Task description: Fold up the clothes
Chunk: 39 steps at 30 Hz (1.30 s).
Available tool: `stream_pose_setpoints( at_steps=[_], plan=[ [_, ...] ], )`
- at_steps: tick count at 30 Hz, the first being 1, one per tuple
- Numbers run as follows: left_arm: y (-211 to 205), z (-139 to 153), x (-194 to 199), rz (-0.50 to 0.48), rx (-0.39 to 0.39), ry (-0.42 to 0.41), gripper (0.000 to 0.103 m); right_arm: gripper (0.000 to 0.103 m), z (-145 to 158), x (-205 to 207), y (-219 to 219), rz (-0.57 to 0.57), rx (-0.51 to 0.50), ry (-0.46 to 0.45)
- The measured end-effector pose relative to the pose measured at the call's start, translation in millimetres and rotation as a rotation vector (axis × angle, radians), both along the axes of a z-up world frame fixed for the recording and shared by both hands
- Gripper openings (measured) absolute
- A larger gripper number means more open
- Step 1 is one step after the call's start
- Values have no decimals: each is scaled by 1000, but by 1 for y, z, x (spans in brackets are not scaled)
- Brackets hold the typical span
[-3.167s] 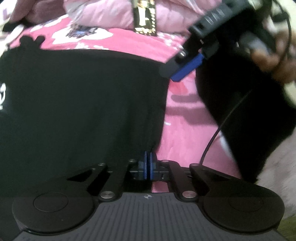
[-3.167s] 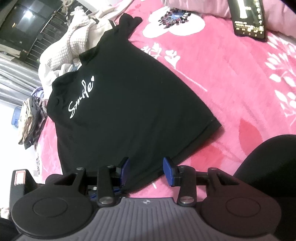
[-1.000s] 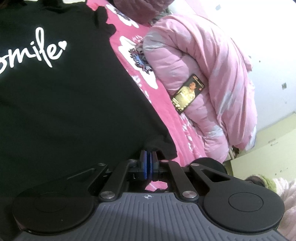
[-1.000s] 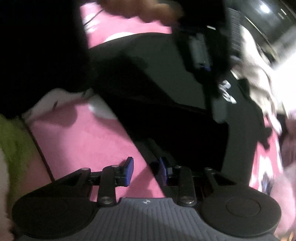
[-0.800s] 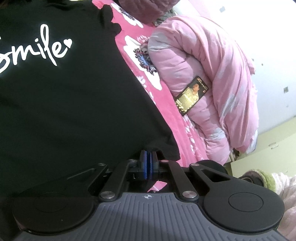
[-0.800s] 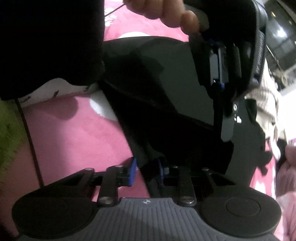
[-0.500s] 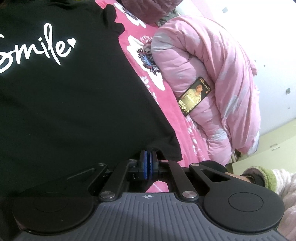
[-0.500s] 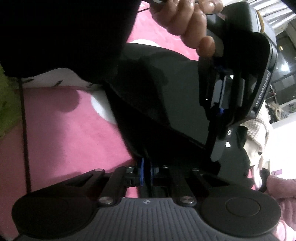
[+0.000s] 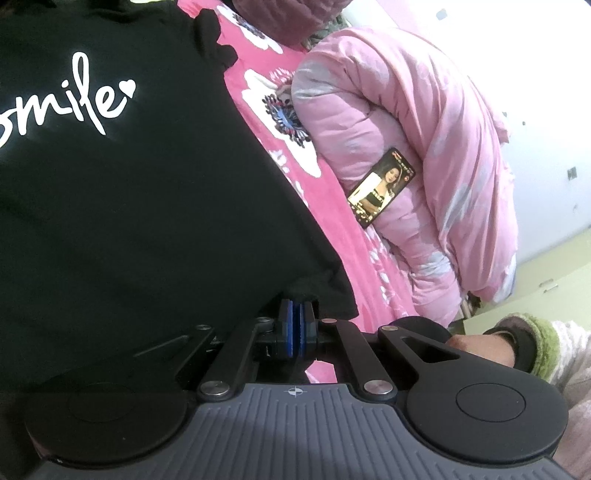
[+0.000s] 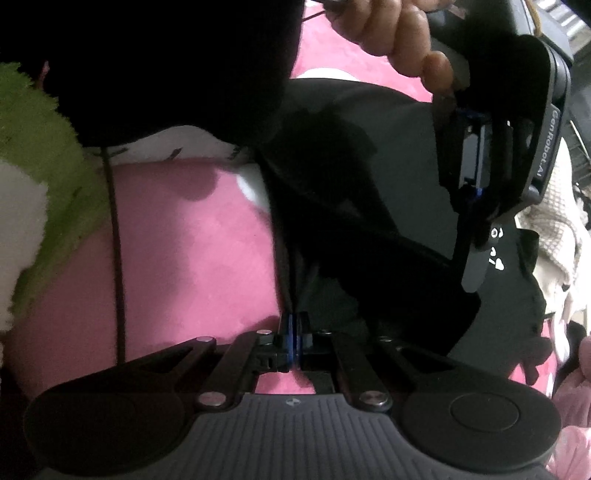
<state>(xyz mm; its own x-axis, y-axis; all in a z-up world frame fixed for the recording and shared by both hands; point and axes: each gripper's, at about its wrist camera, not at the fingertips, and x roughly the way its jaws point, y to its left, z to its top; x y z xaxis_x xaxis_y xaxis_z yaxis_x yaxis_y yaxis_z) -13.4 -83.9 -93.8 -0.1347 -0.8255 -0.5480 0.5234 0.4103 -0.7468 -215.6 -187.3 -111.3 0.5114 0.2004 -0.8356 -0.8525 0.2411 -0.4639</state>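
A black T-shirt (image 9: 140,206) with white "Smile" lettering lies spread on the pink flowered bedspread (image 9: 332,206). My left gripper (image 9: 296,314) is shut on the shirt's hem corner, its blue pads pressed together on the cloth. In the right wrist view the same black T-shirt (image 10: 369,229) runs up from my right gripper (image 10: 294,325), which is shut on a bunched edge of the hem. The left gripper (image 10: 476,192) shows there at upper right, held by a hand (image 10: 402,33).
A rolled pink quilt (image 9: 424,147) lies on the bed's far side with a lit phone (image 9: 382,186) leaning on it. A green and white fluffy sleeve (image 10: 33,177) is at the left. Pale clothes (image 10: 554,229) are piled beyond the shirt. A thin cable (image 10: 114,236) hangs down.
My right gripper, open a second ago, has come to the shirt's hem and shut on it. The left gripper has kept its hold and shifted only slightly.
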Motion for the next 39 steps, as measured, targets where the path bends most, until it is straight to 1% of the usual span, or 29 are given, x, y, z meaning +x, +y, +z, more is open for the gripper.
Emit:
stream_pose_setpoints(
  at_steps=[8, 10, 11, 12, 13, 17, 19, 20, 21, 22, 23, 25, 28, 30, 32, 34, 37, 39],
  plan=[
    [-4, 1, 0, -8, -4, 0, 1, 2, 7, -17, 4, 52, -8, 5],
    [-4, 1, 0, -10, -3, 0, 1, 7, 7, -18, 7, 72, -13, -2],
    [-4, 2, 0, -10, -4, -1, 1, 11, 7, -16, 9, 84, -16, -7],
    [-4, 2, 0, -11, -4, -1, 1, 19, 4, -14, 9, 99, -17, -5],
    [-3, 2, 0, -11, -4, -2, 1, 21, 1, -13, 10, 113, -19, -4],
    [-4, 1, 1, -12, -6, 1, 1, 22, -7, -5, 13, 140, -22, 4],
    [-4, 1, 1, -14, -5, 4, 1, 20, -7, 4, 14, 106, 9, 43],
    [-4, 0, 1, -16, -6, 6, 1, 16, -6, 10, 13, 81, 27, 70],
    [-4, 1, 1, -17, -7, 5, 1, 4, -3, 14, 12, 54, 44, 100],
    [-5, 1, 1, -18, -9, 5, 1, 1, 0, 18, 12, 27, 61, 131],
    [-4, 1, 2, -19, -14, 6, 1, 1, 2, 21, 11, 5, 73, 159],
    [-3, 1, 1, -20, -20, 8, 1, 2, 5, 18, 11, 1, 76, 207],
    [-4, 0, 0, -26, -23, 6, 1, 2, 7, 5, 9, 16, 69, 217],
    [-5, -1, -1, -27, -23, 11, 1, 2, 15, 6, 6, -21, 97, 248],
    [-6, 0, -1, -26, -25, 9, 1, 1, 24, 7, 1, -58, 128, 306],
    [-6, 1, -2, -23, -32, 7, 1, 2, 34, 2, -7, -72, 132, 278],
    [-5, 3, -2, -16, -41, 7, 1, 3, 46, 12, -30, -182, 96, 204],
    [-4, 3, -2, -18, -43, 6, 1, 8, 52, 23, -52, -289, 84, 170]
  ],
)
